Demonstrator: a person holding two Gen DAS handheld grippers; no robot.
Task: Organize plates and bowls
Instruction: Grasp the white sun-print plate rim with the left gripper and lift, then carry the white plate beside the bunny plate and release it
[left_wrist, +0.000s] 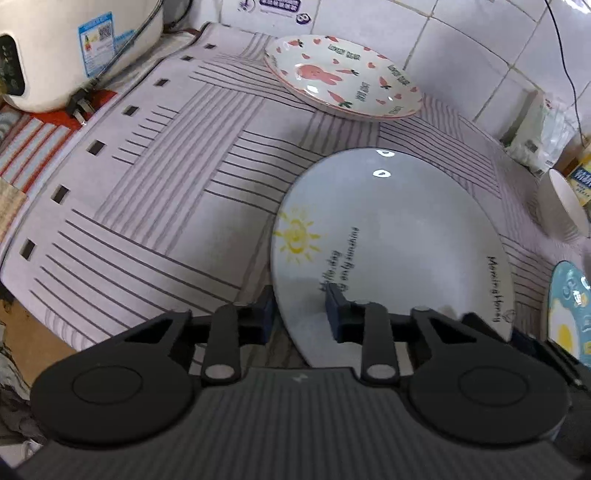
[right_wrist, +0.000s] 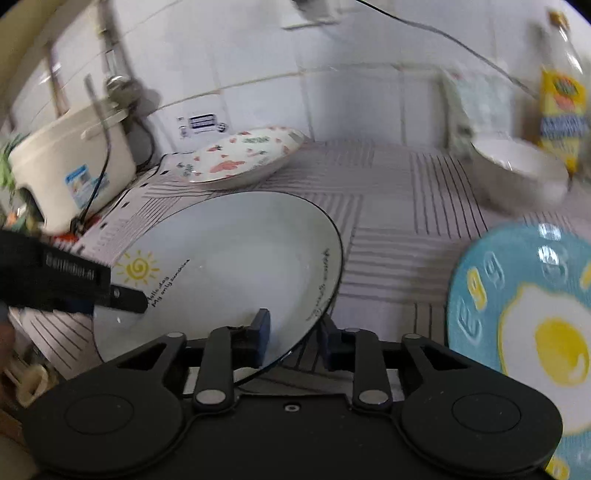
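A large white plate (left_wrist: 388, 240) with a yellow sun drawing and a thin dark rim lies on the striped cloth (left_wrist: 166, 184). My left gripper (left_wrist: 301, 314) is shut on its near left rim, one pad under the edge and one on the inner face. The right wrist view shows the same plate (right_wrist: 229, 258). My right gripper (right_wrist: 295, 336) is shut on its right rim, one pad inside and one outside. One of the left gripper's fingers (right_wrist: 125, 298) rests on the opposite rim. A bunny plate (left_wrist: 343, 77) sits at the back.
A blue plate with a fried egg picture (right_wrist: 524, 314) lies to the right of the white plate. A white bowl (right_wrist: 517, 166) stands behind it, by a yellow-labelled bottle (right_wrist: 561, 103). A white rice cooker (left_wrist: 66, 48) with a cable fills the back left. Tiled wall behind.
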